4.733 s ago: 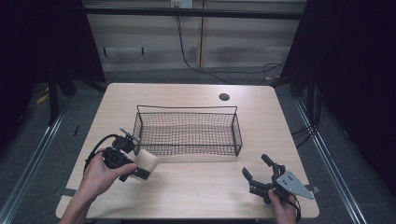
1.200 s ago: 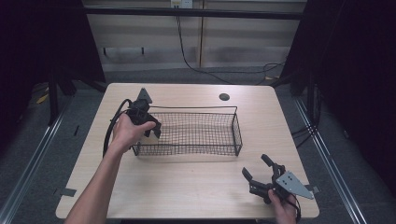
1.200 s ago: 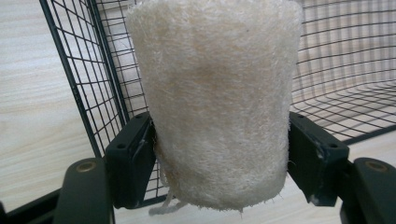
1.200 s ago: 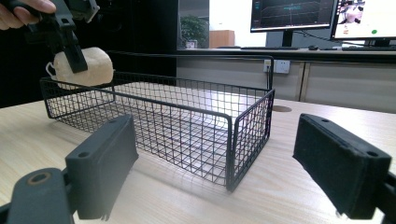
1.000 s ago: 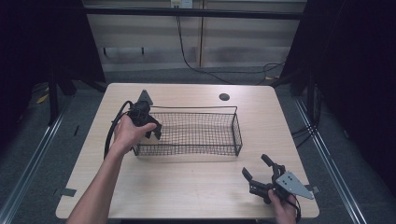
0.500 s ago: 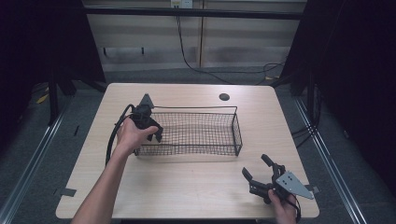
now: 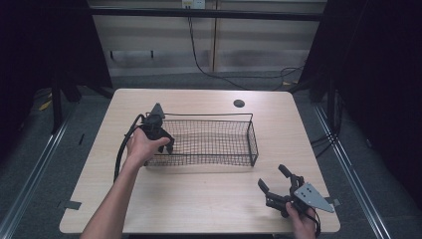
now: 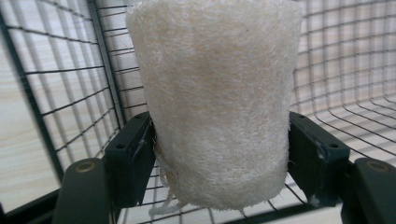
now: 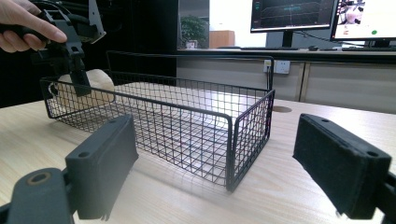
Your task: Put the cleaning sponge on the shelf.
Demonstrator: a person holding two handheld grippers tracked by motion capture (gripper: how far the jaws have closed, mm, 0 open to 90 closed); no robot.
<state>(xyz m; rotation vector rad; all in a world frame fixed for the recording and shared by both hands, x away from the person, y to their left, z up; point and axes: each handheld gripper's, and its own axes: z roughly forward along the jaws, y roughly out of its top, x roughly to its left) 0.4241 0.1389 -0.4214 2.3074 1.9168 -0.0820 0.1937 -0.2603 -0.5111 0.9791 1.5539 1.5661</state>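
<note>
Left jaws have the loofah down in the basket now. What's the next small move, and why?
Probably open the left gripper and lift out. Its jaws clamp the loofah inside the basket, low at its left end, so little remains but the release. The right gripper rests open on the table.

The thing here is a loofah sponge (image 8: 215, 98), a pale cream chunk of coarse matted fibre shaped like a stubby cylinder (a bit wider at the far end than at the near one). It sits lengthwise, near end wedged between two black pads with a loose thread hanging under it. It's inside the black wire mesh basket (image 7: 219, 144), at the basket's left end close to the side wall, mesh showing behind and under it. From the right gripper view it's a light lump (image 9: 95, 77) behind the wires at that end, partly hidden
</note>
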